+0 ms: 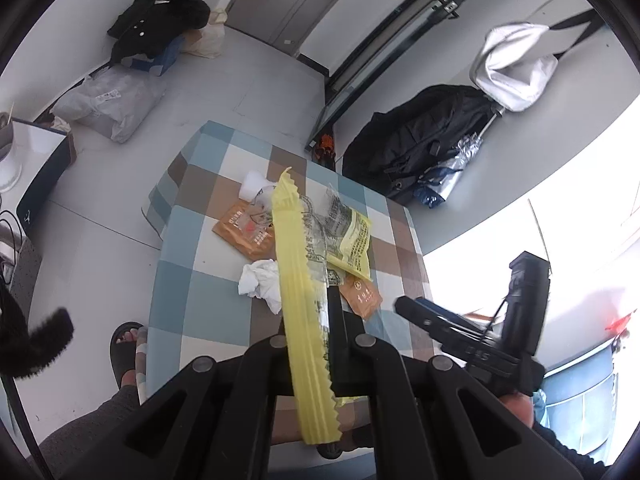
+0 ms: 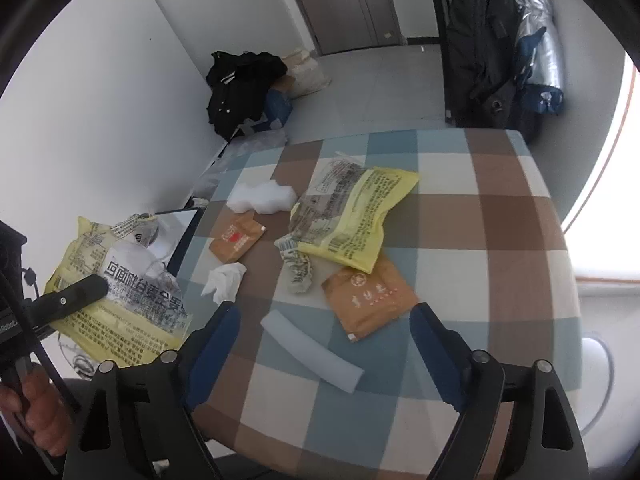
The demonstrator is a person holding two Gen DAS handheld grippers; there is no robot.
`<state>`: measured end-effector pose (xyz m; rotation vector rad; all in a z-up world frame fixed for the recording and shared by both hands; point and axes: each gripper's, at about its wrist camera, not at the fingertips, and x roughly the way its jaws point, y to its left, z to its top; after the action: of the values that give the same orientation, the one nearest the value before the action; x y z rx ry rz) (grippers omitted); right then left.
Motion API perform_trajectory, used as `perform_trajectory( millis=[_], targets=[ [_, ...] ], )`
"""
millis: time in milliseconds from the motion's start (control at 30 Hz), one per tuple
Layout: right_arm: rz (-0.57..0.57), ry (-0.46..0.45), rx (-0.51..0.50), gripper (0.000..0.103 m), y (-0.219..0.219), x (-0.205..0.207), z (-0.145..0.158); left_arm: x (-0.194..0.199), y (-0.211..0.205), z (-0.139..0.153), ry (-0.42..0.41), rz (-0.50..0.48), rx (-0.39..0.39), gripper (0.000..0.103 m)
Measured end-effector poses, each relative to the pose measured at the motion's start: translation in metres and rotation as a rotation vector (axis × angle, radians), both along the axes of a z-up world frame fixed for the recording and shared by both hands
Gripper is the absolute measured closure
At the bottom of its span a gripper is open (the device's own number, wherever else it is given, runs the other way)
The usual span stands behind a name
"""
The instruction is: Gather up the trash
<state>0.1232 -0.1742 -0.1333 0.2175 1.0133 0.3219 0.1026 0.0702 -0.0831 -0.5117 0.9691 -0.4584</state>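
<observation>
I'm looking down on the blue, brown and white checked tablecloth table [image 2: 500, 240], which is filling most of the right wrist view, with grey floor running open beyond its far edge up to the door. The right half of the cloth is lying bare out to its rounded right edge.

My left gripper [image 1: 320, 320] is pinching the big yellow and clear printed plastic bag [image 1: 298, 280] edge-on between its pressed-together fingers; in the right wrist view that bag [image 2: 116, 304] is hanging off the table's left edge, over the floor. My right gripper [image 2: 324, 332] is hovering spread wide above the near part of the table, its blue-padded fingers [image 2: 212, 344] straddling a pale blue foam strip [image 2: 312, 354] without touching it.

Mid-table, a second yellow and clear crumpled wrapper [image 2: 348, 216] is overlapping the corner of a larger orange paper sachet [image 2: 370, 296]. A smaller orange sachet with a red mark [image 2: 236, 238] is sitting left of it, a white foam lump [image 2: 260, 196] is lying just behind that, and a crumpled white tissue [image 2: 224, 282] is lying near the left edge, just beyond my right gripper's left finger.
</observation>
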Motion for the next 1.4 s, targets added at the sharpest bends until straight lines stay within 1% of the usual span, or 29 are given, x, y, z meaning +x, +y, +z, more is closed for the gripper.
perform_trajectory(
  millis=[67, 133, 200, 267, 333, 500, 533, 567, 600, 667, 700, 733, 767, 900, 1167, 1300, 1400],
  targets=[
    [0.005, 0.038, 0.019, 0.030, 0.007, 0.013, -0.011, 0.002, 0.002, 0.001, -0.006, 0.007, 0.007, 0.103],
    [0.008, 0.065, 0.029, 0.031, 0.015, 0.023, -0.021, 0.002, 0.004, 0.001, -0.010, 0.004, 0.012, 0.103],
    [0.013, 0.074, 0.031, 0.034, 0.022, 0.031, -0.029, 0.003, 0.007, 0.000, -0.007, 0.009, 0.010, 0.103],
    [0.031, 0.081, 0.026, 0.040, 0.029, 0.038, -0.034, 0.004, 0.009, -0.002, 0.002, 0.009, 0.009, 0.103],
    [0.067, 0.082, 0.021, 0.044, 0.039, 0.043, -0.038, 0.005, 0.013, -0.003, 0.009, 0.013, 0.000, 0.103],
    [0.116, 0.036, -0.096, 0.046, 0.061, 0.051, -0.045, 0.008, 0.015, -0.004, 0.015, 0.020, -0.005, 0.103],
    [0.120, 0.028, -0.119, 0.047, 0.064, 0.052, -0.047, 0.009, 0.015, -0.004, 0.015, 0.020, -0.005, 0.103],
    [0.121, 0.022, -0.139, 0.053, 0.066, 0.053, -0.049, 0.010, 0.015, -0.004, 0.015, 0.019, -0.001, 0.103],
    [0.119, 0.015, -0.166, 0.057, 0.067, 0.053, -0.051, 0.011, 0.015, -0.004, 0.016, 0.021, 0.002, 0.103],
    [0.118, 0.003, -0.208, 0.071, 0.069, 0.052, -0.055, 0.011, 0.017, -0.005, 0.020, 0.030, 0.001, 0.103],
    [0.118, -0.016, -0.220, 0.072, 0.069, 0.050, -0.054, 0.012, 0.018, -0.006, 0.024, 0.031, 0.000, 0.103],
    [0.128, -0.016, -0.225, 0.076, 0.069, 0.049, -0.055, 0.012, 0.018, -0.006, 0.026, 0.034, 0.001, 0.103],
    [0.136, -0.024, -0.233, 0.081, 0.069, 0.049, -0.054, 0.012, 0.018, -0.007, 0.030, 0.035, 0.005, 0.103],
    [0.161, -0.031, -0.235, 0.083, 0.071, 0.045, -0.054, 0.012, 0.015, -0.006, 0.028, 0.038, 0.019, 0.103],
    [0.178, -0.054, -0.194, 0.083, 0.069, 0.033, -0.044, 0.009, 0.011, -0.008, 0.024, 0.057, 0.049, 0.103],
    [0.165, -0.058, -0.165, 0.083, 0.063, 0.022, -0.039, 0.009, 0.011, -0.009, 0.031, 0.069, 0.051, 0.103],
    [0.152, -0.058, -0.148, 0.083, 0.058, 0.014, -0.035, 0.007, 0.008, -0.008, 0.019, 0.067, 0.071, 0.103]
  ],
)
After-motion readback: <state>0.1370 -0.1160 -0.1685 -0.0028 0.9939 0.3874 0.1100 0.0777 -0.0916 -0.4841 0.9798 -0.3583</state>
